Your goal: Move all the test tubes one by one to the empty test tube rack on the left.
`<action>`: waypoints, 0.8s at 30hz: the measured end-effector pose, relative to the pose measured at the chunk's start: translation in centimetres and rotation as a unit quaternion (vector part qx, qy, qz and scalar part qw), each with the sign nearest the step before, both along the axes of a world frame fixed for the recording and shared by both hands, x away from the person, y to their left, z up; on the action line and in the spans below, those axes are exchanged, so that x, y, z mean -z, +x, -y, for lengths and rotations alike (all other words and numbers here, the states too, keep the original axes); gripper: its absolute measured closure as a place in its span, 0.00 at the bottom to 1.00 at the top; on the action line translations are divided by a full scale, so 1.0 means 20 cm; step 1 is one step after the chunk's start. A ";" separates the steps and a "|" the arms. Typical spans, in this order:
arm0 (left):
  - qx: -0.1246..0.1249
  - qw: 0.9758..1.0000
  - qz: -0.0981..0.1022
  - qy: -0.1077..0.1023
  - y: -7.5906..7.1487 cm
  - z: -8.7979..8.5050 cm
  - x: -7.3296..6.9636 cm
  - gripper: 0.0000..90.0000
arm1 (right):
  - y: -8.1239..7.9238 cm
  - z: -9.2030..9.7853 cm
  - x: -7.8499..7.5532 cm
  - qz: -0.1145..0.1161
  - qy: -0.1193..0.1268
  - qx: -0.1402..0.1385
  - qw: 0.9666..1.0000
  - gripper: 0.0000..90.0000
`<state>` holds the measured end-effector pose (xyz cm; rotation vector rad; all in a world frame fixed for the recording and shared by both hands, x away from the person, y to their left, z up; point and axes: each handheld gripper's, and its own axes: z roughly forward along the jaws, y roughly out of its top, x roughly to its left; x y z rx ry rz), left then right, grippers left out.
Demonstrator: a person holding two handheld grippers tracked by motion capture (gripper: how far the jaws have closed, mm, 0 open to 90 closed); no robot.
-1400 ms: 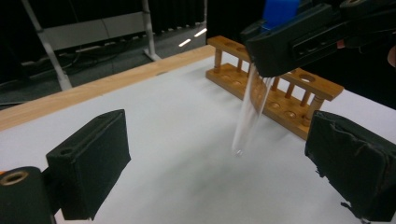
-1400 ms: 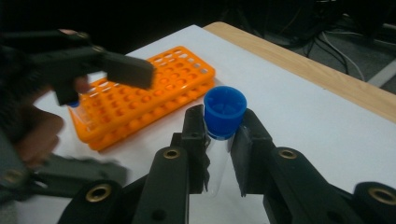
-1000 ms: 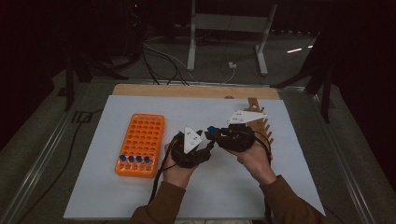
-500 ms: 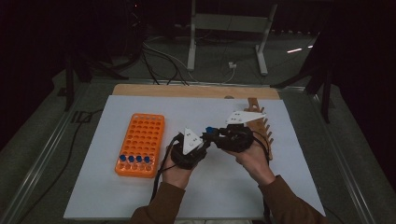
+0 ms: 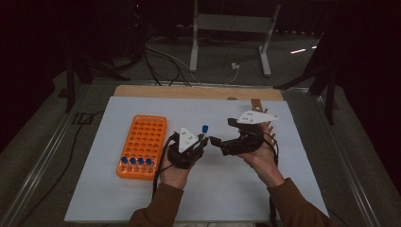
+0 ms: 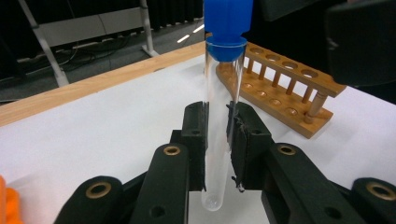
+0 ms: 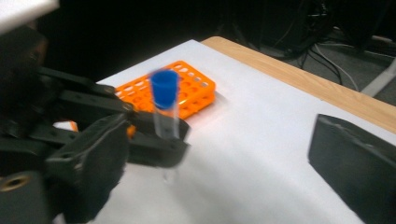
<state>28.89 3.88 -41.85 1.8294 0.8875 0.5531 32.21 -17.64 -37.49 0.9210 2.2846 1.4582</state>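
now the left gripper (image 6: 217,140) pinches an upright blue-capped tube (image 6: 223,107); the right gripper (image 5: 222,135), jaws just opening, stands spread beside it

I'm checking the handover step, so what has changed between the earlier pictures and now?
The test tube has passed from one gripper to the other: the left gripper has closed on its glass, and the right gripper has just been opening, so its jaws now stand apart with nothing pressed between them. Both hands stayed roughly where they were, and the orange rack and wooden rack did not move.
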 end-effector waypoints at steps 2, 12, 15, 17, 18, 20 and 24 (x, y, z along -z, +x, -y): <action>-0.004 1.000 0.000 -0.002 0.00 -0.01 0.00 0.87 | 0.00 0.02 0.01 0.006 -0.005 0.007 1.000 0.03; -0.007 1.000 0.004 -0.018 0.00 -0.09 -0.04 0.87 | 0.01 0.10 0.07 0.022 -0.014 0.029 0.999 0.00; -0.004 1.000 0.005 -0.022 0.00 -0.13 -0.05 0.87 | 0.02 0.13 0.08 0.024 -0.023 0.039 0.999 0.00; -0.002 1.000 0.002 -0.026 0.00 -0.16 -0.06 0.87 | 0.02 0.14 0.09 0.021 -0.022 0.042 0.999 0.00; 0.003 1.000 0.000 -0.027 0.00 -0.17 -0.07 0.87 | 0.02 0.15 0.10 0.021 -0.023 0.044 0.999 0.00; 0.005 1.000 0.004 -0.023 0.00 -0.20 -0.08 0.87 | 0.03 0.17 0.12 0.020 -0.022 0.047 0.998 0.00; 0.005 1.000 0.013 -0.027 -0.01 -0.27 -0.11 0.87 | 0.03 0.21 0.14 0.012 -0.021 0.057 0.998 0.00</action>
